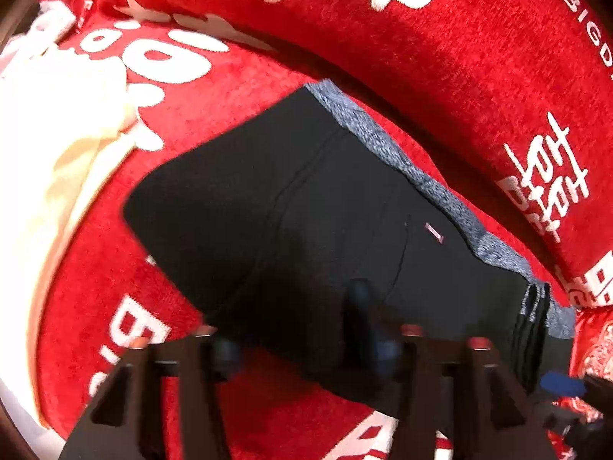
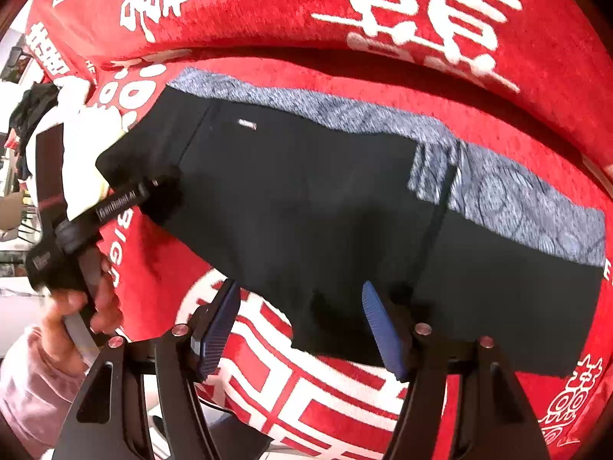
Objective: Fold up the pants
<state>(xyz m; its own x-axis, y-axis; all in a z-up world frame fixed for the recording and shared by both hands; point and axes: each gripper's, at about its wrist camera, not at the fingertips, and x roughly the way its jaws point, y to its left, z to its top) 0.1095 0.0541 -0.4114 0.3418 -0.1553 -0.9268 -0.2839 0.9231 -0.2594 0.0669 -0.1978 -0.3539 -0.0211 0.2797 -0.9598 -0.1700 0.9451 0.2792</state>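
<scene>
Currently the black pants (image 2: pixel 306 207) lie folded mid red blanket (image 2: pixel 479 107), grey waistband toward its back edge. Left gripper (image 1: pixel 291 329) and right gripper (image 2: pixel 300 324) both gape empty. Risk: a fingertip snags the near hem, dragging folds apart.

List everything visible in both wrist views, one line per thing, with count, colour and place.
Folded black pants with blue-grey heathered waistband: one, black, lying flat on the red cover, waistband along the far edge.
Small label tag: one, silver-pink, on the pants near the waistband.
Red plush cover with white characters: one, red and white, under and behind the pants.
Cream-white cloth: one, cream, beside the left end of the pants.
Left claw: one, black, tip at the pants' left end, jaws apart in its own view.
Right claw: one, black with blue pads, open above the pants' near edge.
Left hand: one, pink sleeve, gripping the left claw's handle.
</scene>
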